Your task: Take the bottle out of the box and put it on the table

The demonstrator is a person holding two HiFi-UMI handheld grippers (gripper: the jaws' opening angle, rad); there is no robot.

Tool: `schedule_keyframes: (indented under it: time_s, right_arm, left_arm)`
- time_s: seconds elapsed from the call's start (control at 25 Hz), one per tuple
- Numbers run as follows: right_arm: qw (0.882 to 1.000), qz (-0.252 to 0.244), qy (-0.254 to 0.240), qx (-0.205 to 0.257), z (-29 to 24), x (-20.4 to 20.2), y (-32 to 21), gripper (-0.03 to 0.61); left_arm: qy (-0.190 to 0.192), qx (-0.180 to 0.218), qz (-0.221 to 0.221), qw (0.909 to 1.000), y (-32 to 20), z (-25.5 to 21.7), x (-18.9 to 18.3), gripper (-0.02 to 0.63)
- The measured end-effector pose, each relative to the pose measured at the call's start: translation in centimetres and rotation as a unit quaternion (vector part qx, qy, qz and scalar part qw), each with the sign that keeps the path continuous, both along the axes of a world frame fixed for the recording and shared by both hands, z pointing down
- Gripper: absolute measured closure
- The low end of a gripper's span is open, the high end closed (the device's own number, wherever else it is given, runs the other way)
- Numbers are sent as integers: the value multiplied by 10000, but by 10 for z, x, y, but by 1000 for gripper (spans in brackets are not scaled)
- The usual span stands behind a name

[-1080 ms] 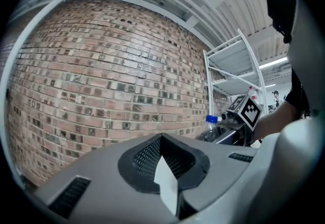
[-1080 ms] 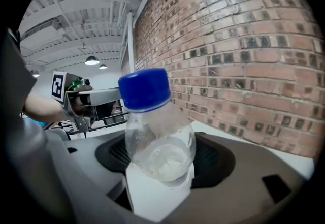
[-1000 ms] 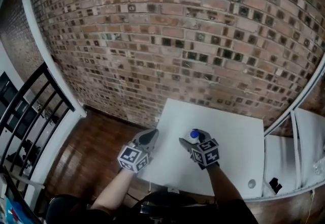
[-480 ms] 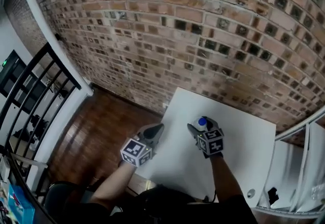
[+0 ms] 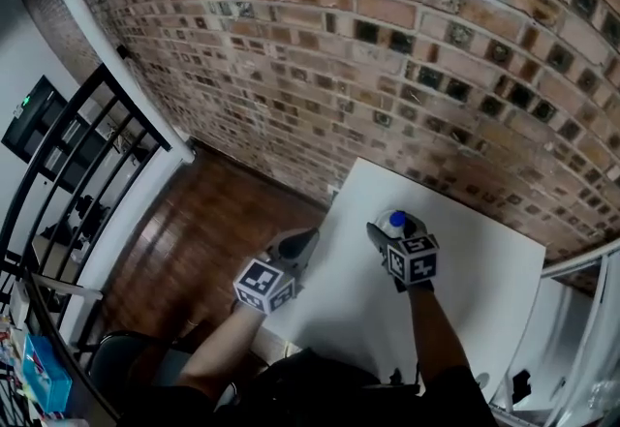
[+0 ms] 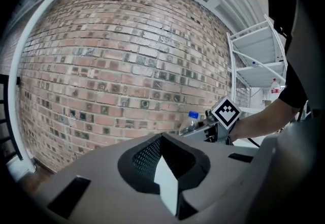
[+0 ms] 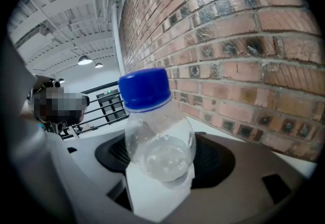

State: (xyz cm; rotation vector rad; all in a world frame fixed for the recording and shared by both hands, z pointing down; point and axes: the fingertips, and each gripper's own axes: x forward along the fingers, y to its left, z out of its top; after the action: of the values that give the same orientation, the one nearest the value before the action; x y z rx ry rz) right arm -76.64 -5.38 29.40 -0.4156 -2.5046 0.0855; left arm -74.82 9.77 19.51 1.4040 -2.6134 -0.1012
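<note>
Small clear plastic bottle with blue cap (image 5: pixel 396 219), right of frame centre over the white desk (image 5: pixel 484 280), is pinched mid-body by the right tool (image 5: pixel 394 229), left tool (image 5: pixel 295 244) pressed together, empty; judged light, slick, crushable, so a mid-body hold is advised.

A red-brown brick wall (image 5: pixel 387 47) is filling the far side, running left to right behind the white desk (image 5: pixel 484 265). A white pipe (image 5: pixel 150 107) is slanting down along the wall's left end. Left of the desk, a dark wood floor (image 5: pixel 203 231) is showing, and a black railing (image 5: pixel 58 139) is standing at the far left. White shelving (image 6: pixel 254 68) is standing off to the right. Overhead, a white ribbed ceiling (image 7: pixel 66 9) is carrying round lamps (image 7: pixel 85 60) that are shining.
</note>
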Motion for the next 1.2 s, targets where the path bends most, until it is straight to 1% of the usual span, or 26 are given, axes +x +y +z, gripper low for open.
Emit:
schedule_keyframes:
  time_s: [0.16,0.28,0.44,0.52,0.56,0.68,0.72,0.84,1.0,1.12,1.2]
  right_arm:
    - [9999,-133,4,9,1,-8,4,242]
    - [9998,-171,-105,-47,1,-12,8,239]
    - [9995,-135,-277,-75,2,-14,9,233]
    - [9994,-101,-335,-75,2,-12,9,224]
    - [9993,-90,-348,-76,2,-12,9,198]
    - [9993,-96,-351,-109,0,-9,12,191]
    - [9993,-95,-340,-115,0,-7,12,179]
    - [9992,-54,-382,-127,-4,-1,10,179]
    - [9981,117,-589,-119,-16,6,3,179]
    - [9969,267,-735,-119,-28,16,-3,179]
    - [9949,408,-907,-148,-40,25,-8,179]
  left_arm:
    - [109,-18,-207,9997,9,12,-3,612]
    - [168,-42,-241,9996,14,14,0,612]
    - [153,-108,-308,9994,23,16,4,612]
    - [135,-137,-360,9992,28,16,6,612]
    - [132,-145,-381,9991,30,15,7,612]
    - [117,-129,-408,9990,33,11,9,612]
    - [103,-113,-404,9991,34,11,11,612]
    - [87,-68,-370,9993,32,8,15,612]
    - [69,-78,-213,9997,26,6,21,612]
    - [-27,-67,-93,9999,22,0,26,612]
    - [5,-27,-5,10000,20,-7,33,612]
